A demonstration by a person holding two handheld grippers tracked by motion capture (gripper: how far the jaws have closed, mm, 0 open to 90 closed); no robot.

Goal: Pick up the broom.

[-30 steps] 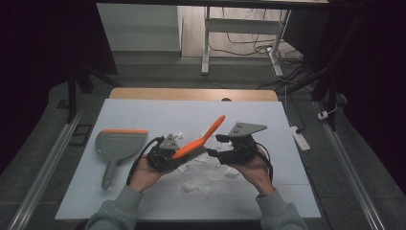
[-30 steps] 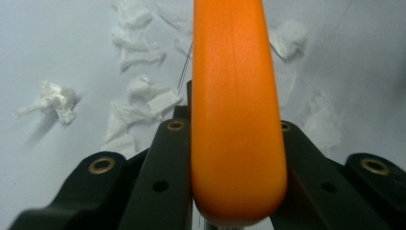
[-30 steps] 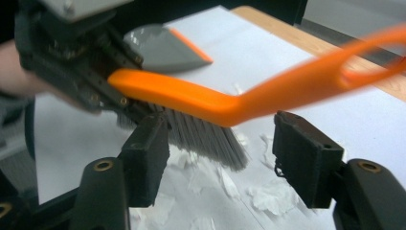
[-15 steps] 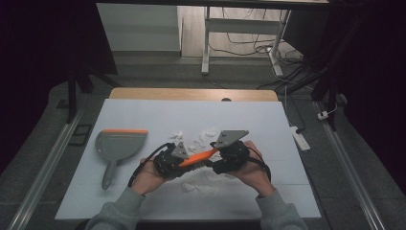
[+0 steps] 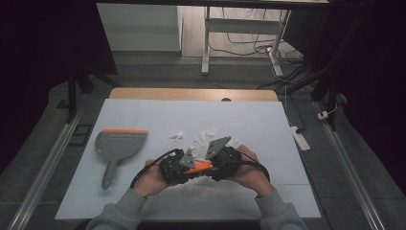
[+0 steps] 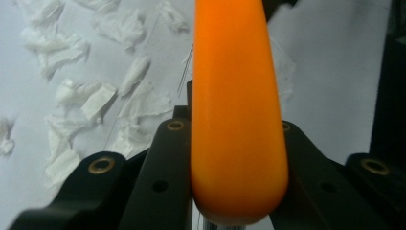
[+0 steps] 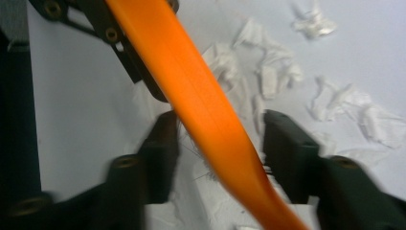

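White table [image 5: 143, 201] bore everything; the dustpan [image 5: 118, 146], grey with an orange lip, lay at its left, used here as landmark. Well to the right of the dustpan, torn white paper scraps [image 5: 207, 139] were scattered mid-table, some just beyond the two hands.

Both hands met right of the dustpan, nearer the person than the scraps. Left gripper [image 5: 178, 167] and right gripper [image 5: 224, 160] sat almost touching, an orange brush handle [image 5: 198, 168] bridging them.

In the left gripper view the handle [image 6: 237, 110] ran straight out between the jaws along their own line, rounded butt end seated low; jaws pressed against both its sides, gripping it.

In the right gripper view the handle [image 7: 201, 110] crossed slantwise through the jaws, gap visible either side (jaws wide, not clamping). A few dark bristles showed beneath it.

Judgement: the handle's long axis lay along the left jaws but oblique to the right ones, so the left hand carried it; the right would need to close or back off.
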